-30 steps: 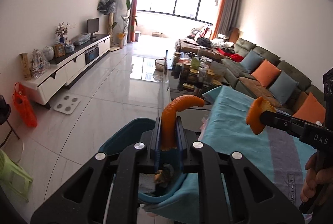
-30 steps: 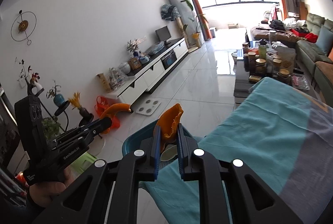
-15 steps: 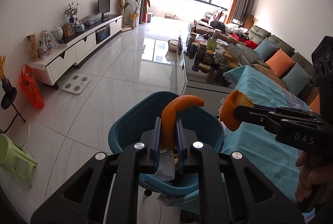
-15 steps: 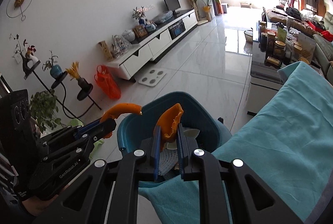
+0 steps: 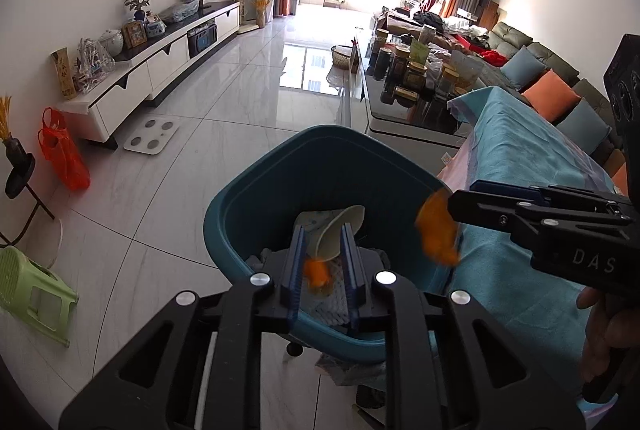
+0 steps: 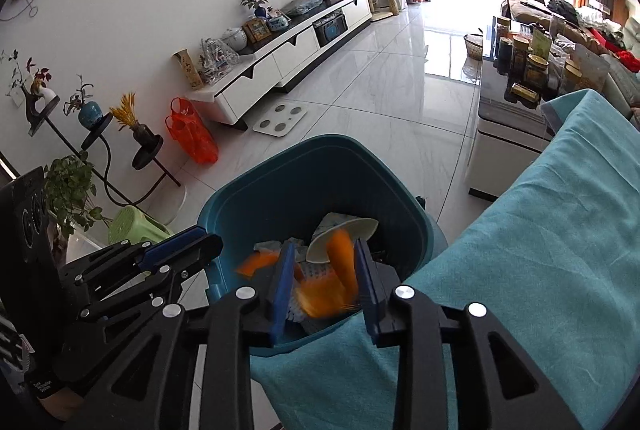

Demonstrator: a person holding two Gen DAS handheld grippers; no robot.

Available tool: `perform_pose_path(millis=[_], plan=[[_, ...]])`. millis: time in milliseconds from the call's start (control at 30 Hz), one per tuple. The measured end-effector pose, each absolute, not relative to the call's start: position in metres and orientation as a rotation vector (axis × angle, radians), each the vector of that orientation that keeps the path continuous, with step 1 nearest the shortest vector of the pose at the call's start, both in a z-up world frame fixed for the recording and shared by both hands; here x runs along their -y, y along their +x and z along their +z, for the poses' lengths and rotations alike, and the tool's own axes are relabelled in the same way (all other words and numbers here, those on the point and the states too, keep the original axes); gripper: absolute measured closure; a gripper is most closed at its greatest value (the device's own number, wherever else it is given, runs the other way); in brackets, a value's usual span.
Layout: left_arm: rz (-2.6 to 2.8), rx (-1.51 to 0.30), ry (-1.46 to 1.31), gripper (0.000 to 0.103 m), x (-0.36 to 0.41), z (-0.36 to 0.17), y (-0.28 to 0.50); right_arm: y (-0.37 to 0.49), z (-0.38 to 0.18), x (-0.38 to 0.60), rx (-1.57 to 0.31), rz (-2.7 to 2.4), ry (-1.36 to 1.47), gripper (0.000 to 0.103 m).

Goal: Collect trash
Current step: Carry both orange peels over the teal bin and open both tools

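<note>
Both grippers, left [image 5: 322, 270] and right [image 6: 324, 282], spread wide over the teal plastic waste bin [image 5: 280, 174], gripping nothing; blurred orange peel pieces [image 6: 328, 286] dropping inside at 6 o'clock. Best held centred above the rim until peels settle.

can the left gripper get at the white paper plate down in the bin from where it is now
Probably yes. The left gripper hangs open right above the teal bin, whose top is uncovered, and the white paper plate lies near the top of the trash, between its fingers in view. Only a blurred orange peel is dropping in there.
</note>
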State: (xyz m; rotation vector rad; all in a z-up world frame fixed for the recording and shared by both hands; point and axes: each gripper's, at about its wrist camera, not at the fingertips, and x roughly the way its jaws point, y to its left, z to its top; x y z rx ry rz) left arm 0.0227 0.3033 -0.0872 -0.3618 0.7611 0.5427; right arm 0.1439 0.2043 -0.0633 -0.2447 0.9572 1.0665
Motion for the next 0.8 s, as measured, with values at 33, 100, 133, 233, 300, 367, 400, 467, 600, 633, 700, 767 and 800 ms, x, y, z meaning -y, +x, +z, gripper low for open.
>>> perform_pose_path(millis=[33, 100, 133, 233, 300, 367, 400, 467, 600, 633, 700, 767, 800], plan=[[0.543, -0.758, -0.364, 0.085, -0.303, -0.086, 0.022, 0.145, -0.062, -0.203, -0.954, 1.065, -0.238, 0.074], [0.548, -0.750, -0.359, 0.083, -0.302, -0.083, 0.023, 0.146, -0.060, -0.200, -0.948, 1.063, -0.228, 0.074], [0.548, -0.747, -0.358, 0.083, -0.301, -0.082, 0.023, 0.147, -0.059, -0.198, -0.945, 1.063, -0.222, 0.074], [0.548, -0.739, -0.352, 0.083, -0.300, -0.078, 0.023, 0.149, -0.056, -0.195, -0.936, 1.063, -0.207, 0.074], [0.542, -0.736, -0.350, 0.083, -0.298, -0.076, 0.023, 0.149, -0.054, -0.193, -0.931, 1.064, -0.202, 0.074], [0.537, -0.731, -0.344, 0.083, -0.295, -0.074, 0.025, 0.149, -0.053, -0.191, -0.927, 1.066, -0.196, 0.074], [0.534, -0.730, -0.343, 0.083, -0.294, -0.073, 0.025, 0.148, -0.052, -0.190, -0.924, 1.068, -0.192, 0.074], [0.533, -0.726, -0.337, 0.083, -0.292, -0.071, 0.026, 0.148, -0.051, -0.188, -0.921, 1.070, -0.189, 0.074], [0.532, -0.723, -0.329, 0.083, -0.290, -0.067, 0.027, 0.148, -0.047, -0.184, -0.912, 1.072, -0.178, 0.073], [0.532, -0.724, -0.329, 0.083, -0.290, -0.068, 0.026, 0.148, -0.046, -0.182, -0.909, 1.072, -0.175, 0.073], [0.533, -0.724, -0.326, 0.080, -0.290, -0.067, 0.026, 0.148, -0.046, -0.179, -0.907, 1.071, -0.167, 0.071], [0.533, -0.723, -0.319, 0.079, -0.288, -0.065, 0.027, 0.149, -0.045, -0.177, -0.906, 1.071, -0.162, 0.070], [0.533, -0.723, -0.315, 0.079, -0.287, -0.063, 0.028, 0.148, -0.044, -0.176, -0.903, 1.071, -0.159, 0.069]])
